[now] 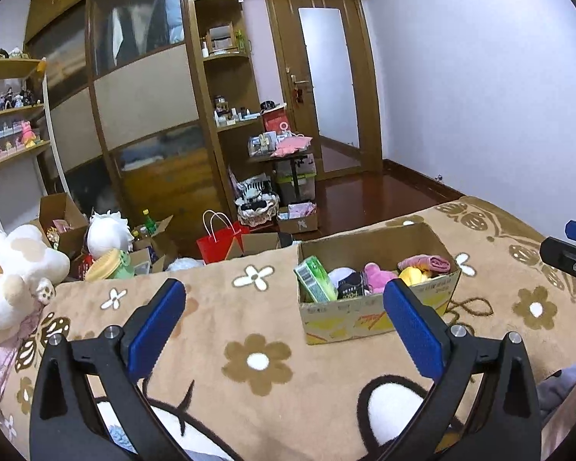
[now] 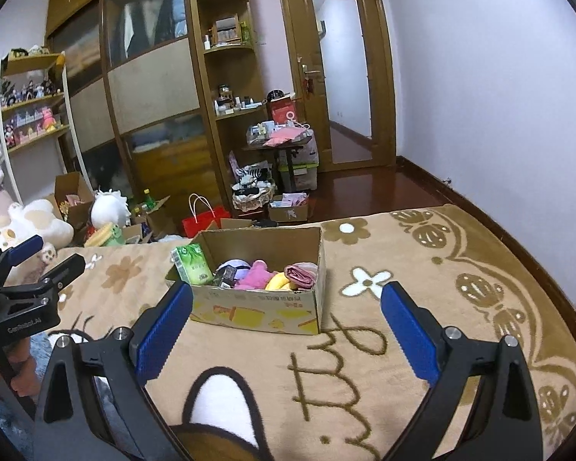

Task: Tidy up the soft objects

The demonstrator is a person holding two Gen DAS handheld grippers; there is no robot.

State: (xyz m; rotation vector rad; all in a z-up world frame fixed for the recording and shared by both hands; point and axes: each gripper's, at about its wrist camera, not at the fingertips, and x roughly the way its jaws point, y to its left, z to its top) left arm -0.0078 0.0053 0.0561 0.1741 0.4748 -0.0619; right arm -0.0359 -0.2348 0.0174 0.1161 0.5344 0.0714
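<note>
left gripper (image 1: 284, 288) jaws spread, right gripper (image 2: 286, 290) likewise

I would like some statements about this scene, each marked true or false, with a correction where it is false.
1. The cardboard box stands on the flowered blanket. True.
2. The left gripper holds a pink toy. False: it is open and empty.
3. A green packet leans at the box's left end. True.
4. The box is empty. False: it holds a pink plush, a yellow item and a rolled pink cloth.
5. The right gripper is open. True.
</note>
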